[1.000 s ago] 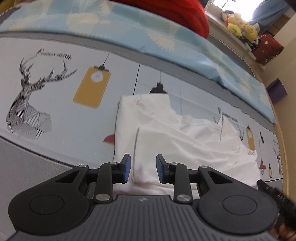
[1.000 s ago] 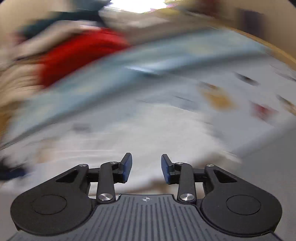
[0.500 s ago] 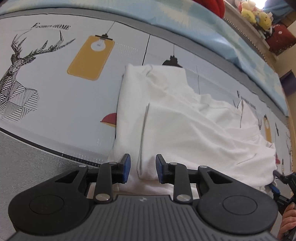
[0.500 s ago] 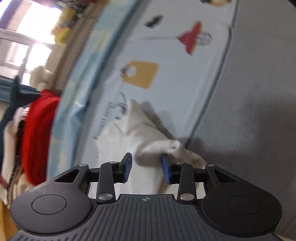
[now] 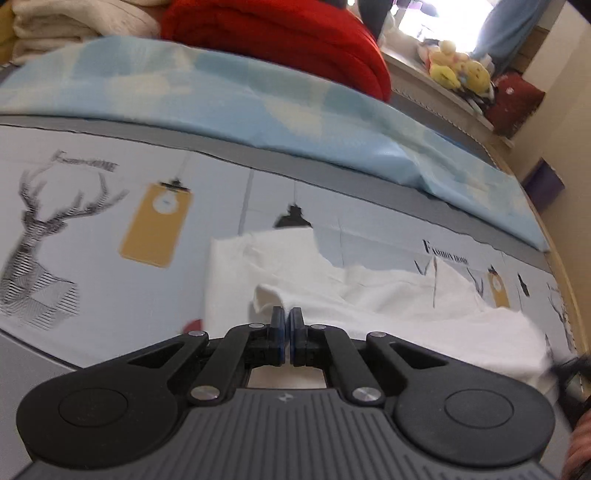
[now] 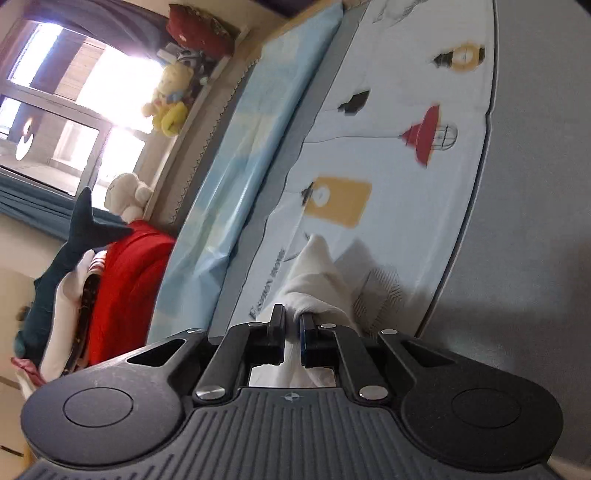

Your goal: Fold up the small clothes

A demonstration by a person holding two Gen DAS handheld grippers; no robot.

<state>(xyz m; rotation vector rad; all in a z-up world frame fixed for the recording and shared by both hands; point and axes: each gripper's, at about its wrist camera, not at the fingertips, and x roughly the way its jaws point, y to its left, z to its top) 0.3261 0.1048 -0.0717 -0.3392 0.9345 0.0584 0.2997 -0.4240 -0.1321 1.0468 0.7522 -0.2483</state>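
Both grippers, left (image 5: pixel 287 326) and right (image 6: pixel 291 325), now have their jaws clenched on the soft, light white garment (image 5: pixel 369 306) at its near edge.

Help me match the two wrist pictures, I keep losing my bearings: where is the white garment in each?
Left wrist: white garment spreads across lower centre to right, pinched by the left tool.
Right wrist: lower centre, a bunched fold rising from the right tool.
Shared landmark: red blanket.

white garment (image 5: pixel 369 306) lies rumpled, partly folded on the printed mat (image 5: pixel 92 229).
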